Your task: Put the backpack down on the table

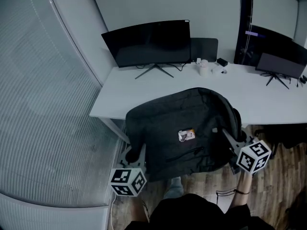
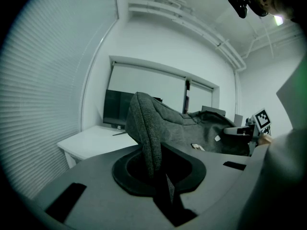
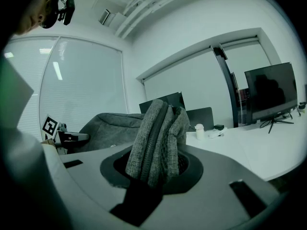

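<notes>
Jaws of left gripper (image 2: 152, 166) and right gripper (image 3: 154, 166) pinch woven backpack (image 1: 182, 128).

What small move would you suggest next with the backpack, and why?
Probably carry it forward, then lower it: the left tongs and right tongs pinch the backpack at its sides, and it hangs only partly over the table.
</notes>
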### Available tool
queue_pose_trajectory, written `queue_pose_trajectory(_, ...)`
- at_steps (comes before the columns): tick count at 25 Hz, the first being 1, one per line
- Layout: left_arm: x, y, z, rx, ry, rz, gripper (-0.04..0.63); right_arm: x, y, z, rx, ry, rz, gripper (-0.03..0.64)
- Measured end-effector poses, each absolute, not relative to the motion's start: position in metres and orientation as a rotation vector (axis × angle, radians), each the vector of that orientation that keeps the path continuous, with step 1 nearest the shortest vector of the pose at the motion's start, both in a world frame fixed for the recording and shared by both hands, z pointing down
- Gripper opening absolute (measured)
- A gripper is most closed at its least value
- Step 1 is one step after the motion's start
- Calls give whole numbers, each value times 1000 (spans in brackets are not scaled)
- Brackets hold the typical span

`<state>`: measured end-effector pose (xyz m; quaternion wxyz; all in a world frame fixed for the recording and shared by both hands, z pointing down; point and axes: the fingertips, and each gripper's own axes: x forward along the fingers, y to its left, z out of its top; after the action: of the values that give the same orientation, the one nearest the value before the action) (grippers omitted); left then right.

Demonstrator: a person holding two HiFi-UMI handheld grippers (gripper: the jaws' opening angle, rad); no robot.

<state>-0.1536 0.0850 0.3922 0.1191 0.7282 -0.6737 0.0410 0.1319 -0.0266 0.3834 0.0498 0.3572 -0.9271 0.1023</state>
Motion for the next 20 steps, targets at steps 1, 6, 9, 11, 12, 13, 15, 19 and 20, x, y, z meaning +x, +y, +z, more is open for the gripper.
queue_pose_trajectory(1, -153, 86, 393, 2135, -1971, 118, 49, 132, -25, 383, 1092, -2825, 306, 109)
queue_pose_trajectory(6, -164, 68, 389, 2169, -1955, 116, 49, 124, -35, 378, 1133, -2819, 297, 109)
queue_pose_trajectory(9, -191, 21, 380, 2196, -1909, 123, 49, 101, -72, 369, 1181, -2789, 312, 109)
queue_pose_trajectory(11, -200, 3, 379, 2213, -1886, 124, 49, 93, -85, 367, 1211, -2779, 316, 109)
queue_pose_trajectory(12, -203, -4, 379, 2221, -1878, 126, 49, 90, -89, 368, 1225, -2777, 320, 109)
queue_pose_trajectory(13, -207, -9, 380, 2226, -1870, 129, 49, 87, -93, 370, 1238, -2774, 325, 109)
queue_pose_trajectory(15, -214, -20, 382, 2235, -1856, 137, 49, 82, -99, 372, 1262, -2765, 333, 109)
queue_pose_trajectory(19, -225, -42, 382, 2251, -1837, 141, 49, 73, -114, 372, 1300, -2751, 339, 109)
queue_pose_trajectory(20, -225, -47, 381, 2256, -1832, 141, 49, 73, -117, 372, 1311, -2748, 341, 110)
